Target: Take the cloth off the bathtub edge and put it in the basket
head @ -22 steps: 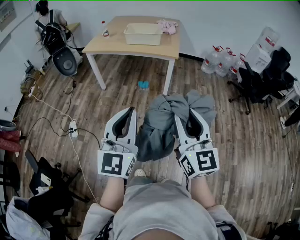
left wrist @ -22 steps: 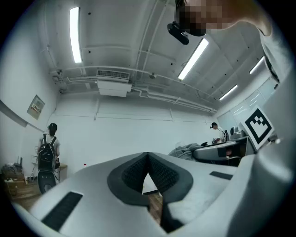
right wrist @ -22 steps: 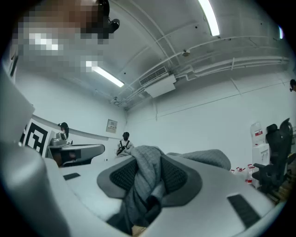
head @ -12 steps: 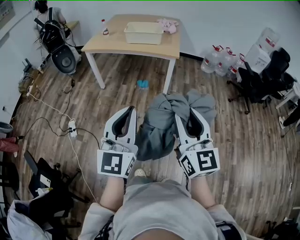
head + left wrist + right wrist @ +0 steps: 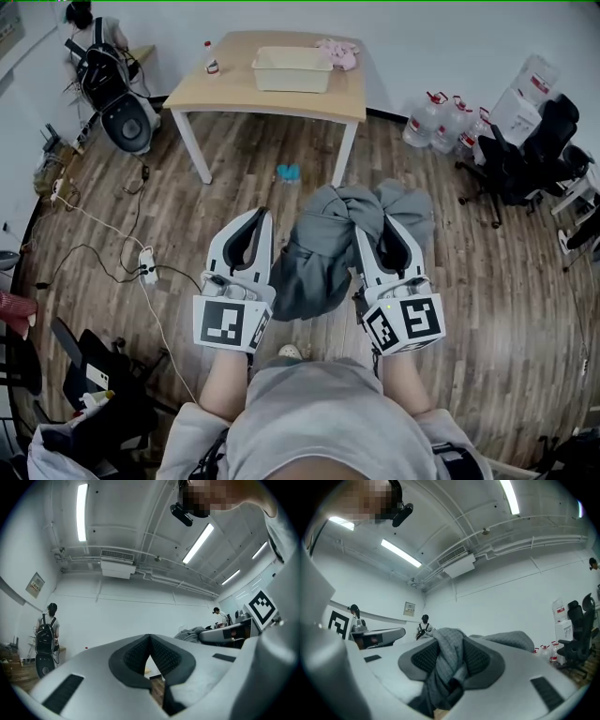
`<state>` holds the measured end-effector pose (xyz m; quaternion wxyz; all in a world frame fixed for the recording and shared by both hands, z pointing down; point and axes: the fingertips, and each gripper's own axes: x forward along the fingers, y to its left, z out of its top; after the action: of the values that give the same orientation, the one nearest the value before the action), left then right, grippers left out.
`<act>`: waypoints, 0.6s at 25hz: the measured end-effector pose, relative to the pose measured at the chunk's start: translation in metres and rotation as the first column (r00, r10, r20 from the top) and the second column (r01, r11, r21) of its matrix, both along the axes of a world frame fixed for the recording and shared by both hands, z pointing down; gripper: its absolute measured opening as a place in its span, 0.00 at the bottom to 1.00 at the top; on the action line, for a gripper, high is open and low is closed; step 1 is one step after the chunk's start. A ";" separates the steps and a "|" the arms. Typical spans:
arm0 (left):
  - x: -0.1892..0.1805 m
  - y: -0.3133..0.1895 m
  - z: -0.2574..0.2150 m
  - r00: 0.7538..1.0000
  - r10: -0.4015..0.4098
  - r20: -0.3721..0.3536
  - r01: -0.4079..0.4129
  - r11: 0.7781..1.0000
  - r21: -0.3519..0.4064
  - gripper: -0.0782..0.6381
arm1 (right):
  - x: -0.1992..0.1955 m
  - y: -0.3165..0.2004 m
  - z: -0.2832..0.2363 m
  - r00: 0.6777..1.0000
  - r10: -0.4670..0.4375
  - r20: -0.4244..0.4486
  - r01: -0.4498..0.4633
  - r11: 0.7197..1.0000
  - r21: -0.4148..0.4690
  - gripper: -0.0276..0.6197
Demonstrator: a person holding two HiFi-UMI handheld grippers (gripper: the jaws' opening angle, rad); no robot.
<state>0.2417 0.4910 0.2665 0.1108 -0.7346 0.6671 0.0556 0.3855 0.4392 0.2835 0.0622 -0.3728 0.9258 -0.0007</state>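
**Right gripper clamped on the grey cloth, left gripper closed on nothing**

Your right gripper has the cloth. In the right gripper view the grey fabric is bunched between the two dark pads, and the jaws pinch it from both sides. They stand apart only as far as the thick wad of fabric forces them. From that pinch the cloth spills over the gripper's tip and hangs down in a heavy fold, clear of the wooden floor, filling the gap between your two grippers.

Your left gripper is closed and empty. In the left gripper view its pads meet at the tip, with only a thin slit below them showing floor and nothing caught inside. The hanging fold sits just beside this gripper; contact can't be made out.

You hold both grippers side by side in front of your body, forearms reaching forward and noses tipped a little above level, aimed across the room.

The basket sits on the surface against the far wall, well apart from the cloth you're carrying. A small pink cloth lies just beside it.
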 end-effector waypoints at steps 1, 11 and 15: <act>-0.005 -0.001 0.001 1.000 0.002 0.001 -0.002 1.000 0.004 0.13 | -0.004 0.000 0.001 1.000 0.003 0.006 -0.003 1.000 0.000 0.28; -0.041 -0.030 0.005 1.000 0.015 -0.026 -0.015 1.000 0.001 0.13 | -0.032 -0.026 0.007 1.000 0.030 0.010 -0.030 0.999 -0.027 0.28; -0.054 -0.055 0.010 0.999 0.009 -0.031 -0.009 1.000 -0.007 0.13 | -0.043 -0.054 0.008 0.999 0.032 0.010 -0.032 0.999 -0.021 0.28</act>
<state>0.1880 0.4359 0.2765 0.0977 -0.7369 0.6657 0.0654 0.3421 0.3852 0.2912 0.0630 -0.3881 0.9194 -0.0116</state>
